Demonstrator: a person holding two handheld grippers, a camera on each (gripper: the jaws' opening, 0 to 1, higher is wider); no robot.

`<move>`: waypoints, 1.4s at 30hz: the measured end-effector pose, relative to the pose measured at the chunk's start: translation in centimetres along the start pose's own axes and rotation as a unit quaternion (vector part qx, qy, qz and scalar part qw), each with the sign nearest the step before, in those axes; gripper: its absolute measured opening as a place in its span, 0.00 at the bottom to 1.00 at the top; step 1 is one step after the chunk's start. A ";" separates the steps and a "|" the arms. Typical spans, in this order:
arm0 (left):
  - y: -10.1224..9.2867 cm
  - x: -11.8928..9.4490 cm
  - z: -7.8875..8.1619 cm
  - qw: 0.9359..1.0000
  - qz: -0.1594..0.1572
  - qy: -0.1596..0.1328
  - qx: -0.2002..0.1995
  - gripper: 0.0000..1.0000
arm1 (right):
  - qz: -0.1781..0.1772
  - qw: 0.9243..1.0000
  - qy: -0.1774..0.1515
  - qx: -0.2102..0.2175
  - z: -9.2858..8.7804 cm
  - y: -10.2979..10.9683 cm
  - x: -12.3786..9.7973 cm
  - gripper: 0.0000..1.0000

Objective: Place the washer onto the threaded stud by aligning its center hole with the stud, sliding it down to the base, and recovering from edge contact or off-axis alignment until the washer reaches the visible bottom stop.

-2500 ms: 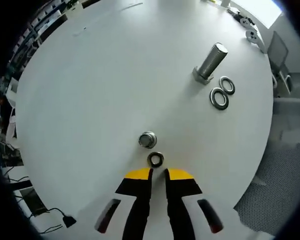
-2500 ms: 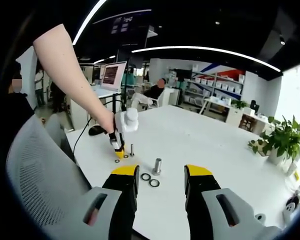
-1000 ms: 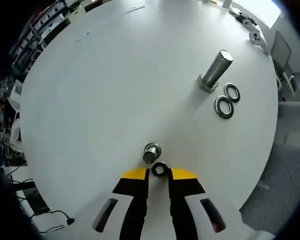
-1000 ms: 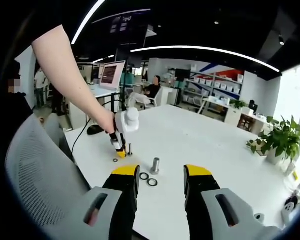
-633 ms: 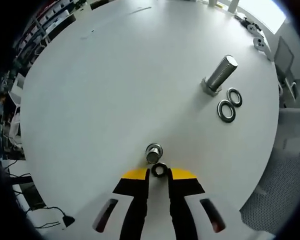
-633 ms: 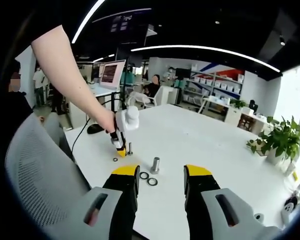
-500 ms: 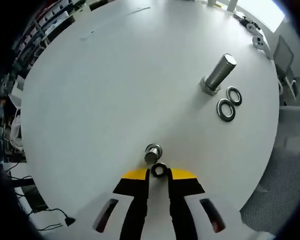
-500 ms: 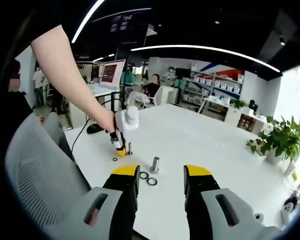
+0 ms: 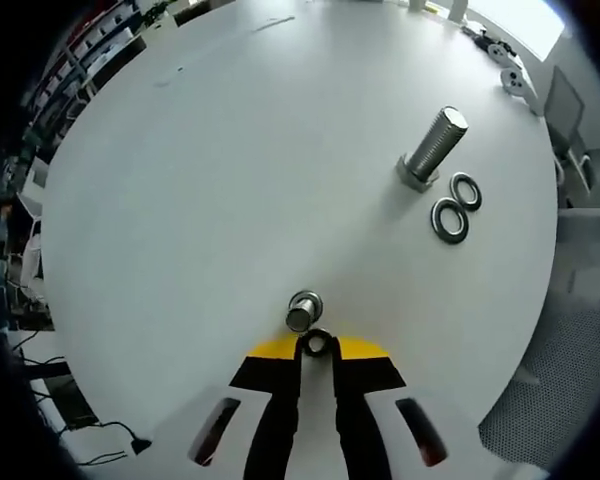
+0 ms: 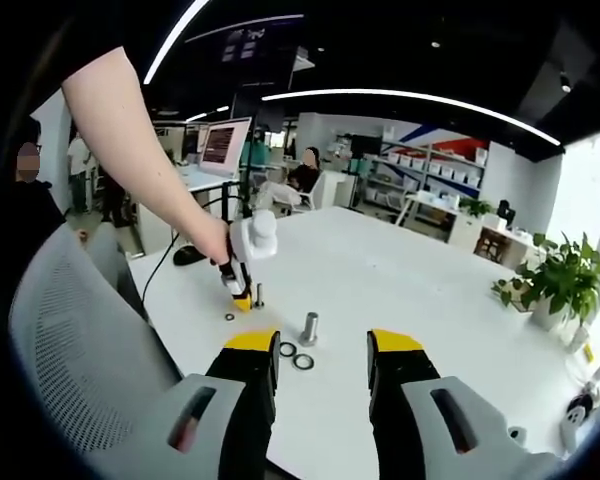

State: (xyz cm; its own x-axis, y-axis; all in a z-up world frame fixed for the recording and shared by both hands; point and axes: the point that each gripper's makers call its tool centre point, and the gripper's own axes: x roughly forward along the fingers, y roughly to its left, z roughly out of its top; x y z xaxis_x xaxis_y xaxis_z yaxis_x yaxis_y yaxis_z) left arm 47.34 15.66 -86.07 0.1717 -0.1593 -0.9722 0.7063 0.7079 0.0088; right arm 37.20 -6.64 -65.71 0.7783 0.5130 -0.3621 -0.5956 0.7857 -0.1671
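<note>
A small upright threaded stud [image 9: 303, 310] stands on the white round table [image 9: 230, 170], just ahead of my left gripper [image 9: 316, 354]. The left gripper's yellow-tipped jaws are shut on a small dark washer [image 9: 315, 343], held right beside the stud's near side. In the right gripper view the left gripper [image 10: 240, 300] points down next to the stud [image 10: 259, 296], held by a person's hand. My right gripper [image 10: 323, 345] hovers open near the table's edge with nothing between its jaws.
A large upright bolt [image 9: 430, 148] stands farther off with two bigger washers [image 9: 448, 220] lying beside it. Another small ring [image 10: 230, 317] lies on the table by the left gripper. A grey mesh chair [image 10: 70, 350] is at the table's edge.
The left gripper has come forward over the washer that lay ahead of its tips; the washer now sits between the jaws, close to the stud. The right gripper has stayed put.
</note>
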 end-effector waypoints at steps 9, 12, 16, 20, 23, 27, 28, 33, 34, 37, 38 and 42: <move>-0.1 0.0 0.0 1.000 0.000 -0.002 0.003 0.09 | 0.000 1.000 0.002 -0.001 -0.1 0.0 0.0 0.37; -0.3 -0.1 -0.4 1.000 -0.004 -0.005 0.010 0.09 | 0.000 1.000 0.001 -0.002 0.0 0.0 0.1 0.37; -0.2 -0.4 -1.3 1.000 -0.007 -0.011 0.005 0.09 | 0.001 1.000 0.000 -0.001 0.0 0.0 0.0 0.37; 0.0 -0.9 -1.7 1.000 -0.010 -0.021 -0.001 0.09 | 0.001 1.000 0.000 -0.003 0.0 0.1 0.1 0.37; 0.2 -1.5 -1.2 0.999 -0.009 -0.039 -0.010 0.09 | 0.002 1.000 0.000 -0.003 0.0 0.1 0.1 0.37; 0.4 -3.0 -0.2 0.998 -0.002 -0.066 -0.010 0.09 | 0.002 1.000 -0.002 -0.005 0.1 0.1 0.0 0.37; 0.4 -3.1 -0.1 0.998 -0.002 -0.069 -0.010 0.09 | 0.002 1.000 -0.003 -0.005 0.1 0.1 0.0 0.37; 0.3 -4.4 0.8 0.996 0.000 -0.087 -0.006 0.09 | -0.001 1.000 -0.005 -0.005 0.2 0.0 0.0 0.37; 0.3 -4.6 0.8 0.996 0.002 -0.090 -0.003 0.09 | -0.003 1.000 -0.006 -0.003 0.3 -0.1 -0.1 0.37; 0.5 -5.1 0.9 0.996 0.004 -0.094 -0.002 0.09 | -0.004 1.000 -0.007 -0.003 0.3 -0.2 -0.1 0.37; 0.5 -5.3 1.0 0.995 0.006 -0.096 0.000 0.09 | -0.004 1.000 -0.007 -0.002 0.3 -0.2 -0.1 0.37; 0.8 -5.9 1.5 0.994 0.012 -0.107 0.005 0.09 | -0.003 1.000 -0.008 -0.004 0.4 -0.1 -0.1 0.37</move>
State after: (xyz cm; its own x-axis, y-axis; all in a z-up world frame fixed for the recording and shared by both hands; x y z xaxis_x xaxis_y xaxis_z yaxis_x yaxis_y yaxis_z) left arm 47.93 16.16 -79.95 0.3294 -0.2861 -0.8998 0.7074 0.7059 0.0345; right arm 37.26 -6.67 -65.32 0.7854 0.5133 -0.3458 -0.5917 0.7867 -0.1761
